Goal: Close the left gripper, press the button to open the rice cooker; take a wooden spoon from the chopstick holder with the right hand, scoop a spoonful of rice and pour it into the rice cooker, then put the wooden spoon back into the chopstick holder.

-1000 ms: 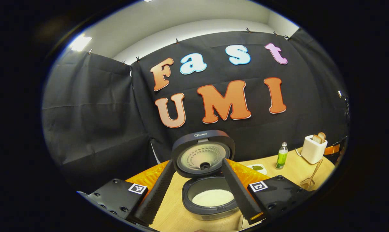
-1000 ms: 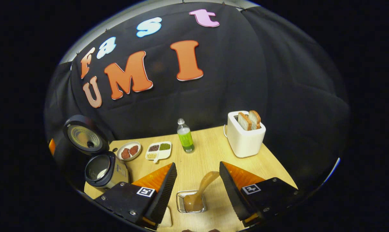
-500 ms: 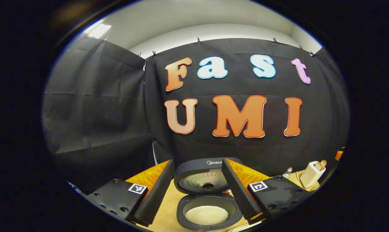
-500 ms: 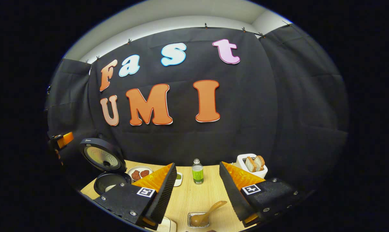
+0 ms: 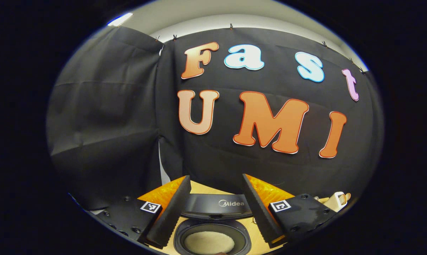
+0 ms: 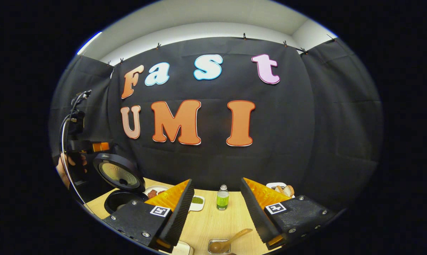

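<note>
A: What's changing versus a second ago?

B: Both cameras are tilting up and pulling back. In the right gripper view the right gripper (image 6: 215, 212) is retreating from the wooden spoon (image 6: 231, 241), which is now sitting at 6 o'clock, bowl down in the chopstick holder (image 6: 218, 247), handle leaning toward 2 o'clock. Jaws are standing wide apart, holding nothing.

A: And the left?

B: The left gripper (image 5: 217, 209) is rising too, jaws apart, empty. The rice cooker (image 5: 213, 235) is sliding down to 6 o'clock in its view, lid up, white rice (image 5: 209, 242) showing in the pot.

A: Cooker in the other view?

B: At 8 o'clock, lid (image 6: 119, 174) open, on the surface (image 6: 213, 221). A hand (image 6: 63, 170) is holding the other gripper behind it.

A: So?

B: Spoon's back, rice is in. Judging it finished; both are just backing off.
</note>
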Available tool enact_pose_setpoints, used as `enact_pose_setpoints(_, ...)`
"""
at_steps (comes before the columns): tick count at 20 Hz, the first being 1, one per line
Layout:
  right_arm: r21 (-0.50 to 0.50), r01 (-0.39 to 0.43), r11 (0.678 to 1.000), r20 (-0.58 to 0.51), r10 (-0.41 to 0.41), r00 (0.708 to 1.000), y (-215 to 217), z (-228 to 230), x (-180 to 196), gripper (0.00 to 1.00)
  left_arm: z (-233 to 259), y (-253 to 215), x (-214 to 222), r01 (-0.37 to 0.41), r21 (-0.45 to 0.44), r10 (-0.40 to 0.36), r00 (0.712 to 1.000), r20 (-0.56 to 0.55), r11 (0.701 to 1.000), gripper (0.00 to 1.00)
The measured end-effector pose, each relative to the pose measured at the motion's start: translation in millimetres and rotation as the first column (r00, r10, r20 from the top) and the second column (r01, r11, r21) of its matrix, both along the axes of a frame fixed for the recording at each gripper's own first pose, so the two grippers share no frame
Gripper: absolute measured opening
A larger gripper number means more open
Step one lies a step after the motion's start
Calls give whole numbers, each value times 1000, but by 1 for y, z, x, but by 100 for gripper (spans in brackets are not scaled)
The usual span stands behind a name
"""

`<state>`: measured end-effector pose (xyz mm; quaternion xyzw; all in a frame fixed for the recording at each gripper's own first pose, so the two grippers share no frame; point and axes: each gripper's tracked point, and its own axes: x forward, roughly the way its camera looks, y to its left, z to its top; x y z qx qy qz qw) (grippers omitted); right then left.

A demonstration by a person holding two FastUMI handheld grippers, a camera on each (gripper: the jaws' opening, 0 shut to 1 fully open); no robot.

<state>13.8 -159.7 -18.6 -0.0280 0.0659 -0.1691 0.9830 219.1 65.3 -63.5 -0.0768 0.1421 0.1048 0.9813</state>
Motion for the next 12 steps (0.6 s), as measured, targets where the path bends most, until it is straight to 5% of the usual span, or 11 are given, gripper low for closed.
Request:
enact_pose_setpoints(5,-9,3,1000,-24,-3,1000,-2,-4,0,83,-19,3,14,-44,61,49,996,-78,997,98)
enact_pose_setpoints(12,13,-34,999,-46,34,998,11,-19,11,83,-54,-2,-14,-7,55,21,968,-249,998,99)
